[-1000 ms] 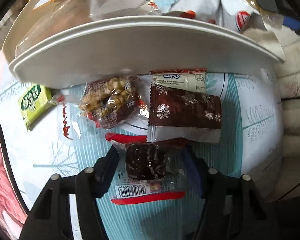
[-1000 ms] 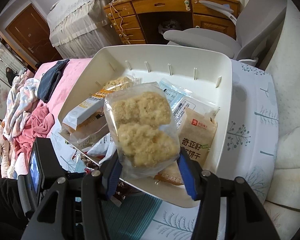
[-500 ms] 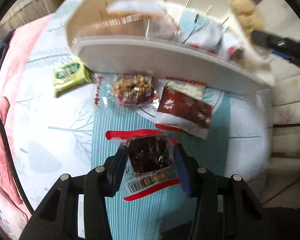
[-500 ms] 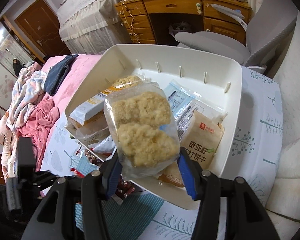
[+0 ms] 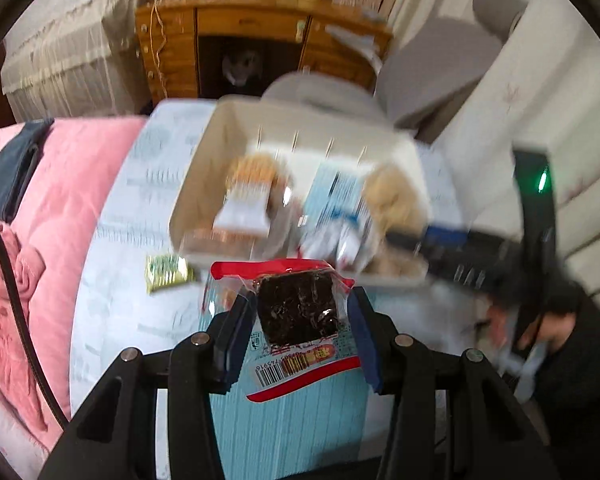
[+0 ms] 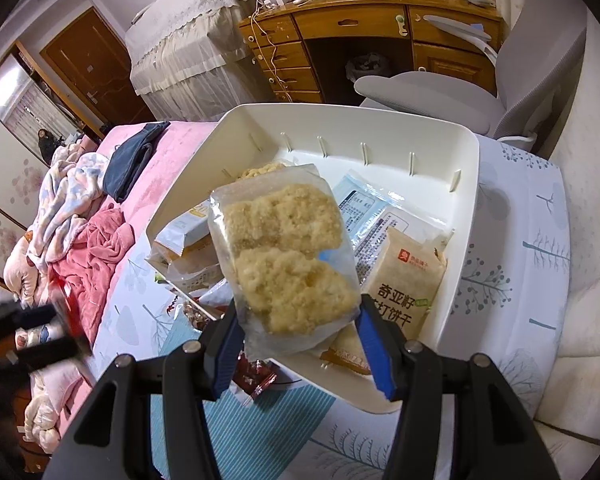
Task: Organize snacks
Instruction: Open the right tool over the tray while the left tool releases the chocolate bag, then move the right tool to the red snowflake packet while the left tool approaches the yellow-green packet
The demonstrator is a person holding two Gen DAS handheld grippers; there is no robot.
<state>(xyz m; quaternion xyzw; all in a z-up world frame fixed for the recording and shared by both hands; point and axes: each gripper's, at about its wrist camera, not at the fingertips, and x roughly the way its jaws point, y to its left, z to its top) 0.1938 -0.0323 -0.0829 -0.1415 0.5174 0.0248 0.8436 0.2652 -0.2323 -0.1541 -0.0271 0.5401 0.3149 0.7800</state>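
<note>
While your left tool [image 5: 296, 332] clamps the dark brownie packet [image 5: 296, 312] short of the white bin [image 6: 466, 216], your right tool [image 6: 300, 344] pinches the crumbly biscuit bag [image 6: 288, 256] above it, seemingly for dropping in.

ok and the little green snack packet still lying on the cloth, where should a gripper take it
Grip the green packet across its short sides, coming straight down from above. It lies flat on the tablecloth, so only its side edges give the fingers purchase. Its left side is open; the white bin crowds the right, so approach from the left. Both grippers are full, though.
</note>
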